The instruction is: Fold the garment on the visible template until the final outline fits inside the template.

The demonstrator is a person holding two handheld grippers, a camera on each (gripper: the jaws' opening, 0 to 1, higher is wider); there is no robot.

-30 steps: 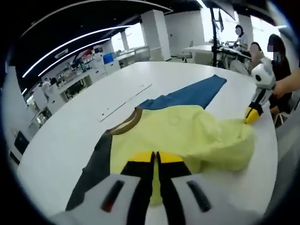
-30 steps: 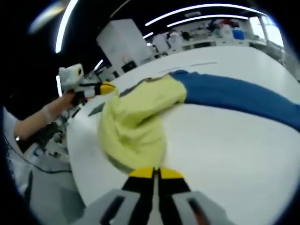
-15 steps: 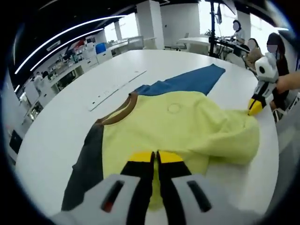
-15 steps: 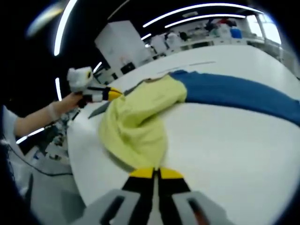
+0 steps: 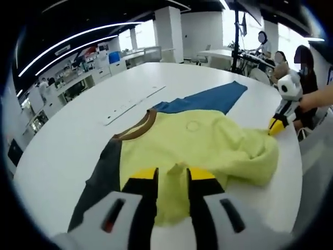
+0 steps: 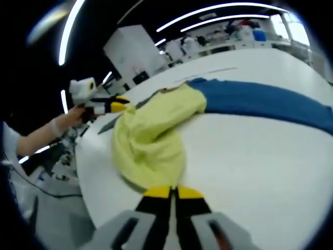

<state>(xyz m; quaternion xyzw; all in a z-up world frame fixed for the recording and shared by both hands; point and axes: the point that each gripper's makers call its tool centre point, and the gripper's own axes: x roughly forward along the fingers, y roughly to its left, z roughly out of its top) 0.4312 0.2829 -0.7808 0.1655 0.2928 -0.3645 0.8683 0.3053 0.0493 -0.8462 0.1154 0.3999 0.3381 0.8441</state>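
Left hand-held gripper (image 5: 172,179) open around shirt (image 5: 203,146) hem, right hand-held gripper (image 6: 172,194) pinching it shut — lift both evenly (avoid bunching) across counter (image 5: 67,140).

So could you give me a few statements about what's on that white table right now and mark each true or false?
1. The garment has a yellow body. True.
2. The sleeve stretched across the table is red. False: it is blue.
3. The left gripper is open, with a bit of yellow cloth between its jaws. True.
4. The right gripper is wide open. False: its jaws are closed at the garment's edge.
5. The collar is brown. True.
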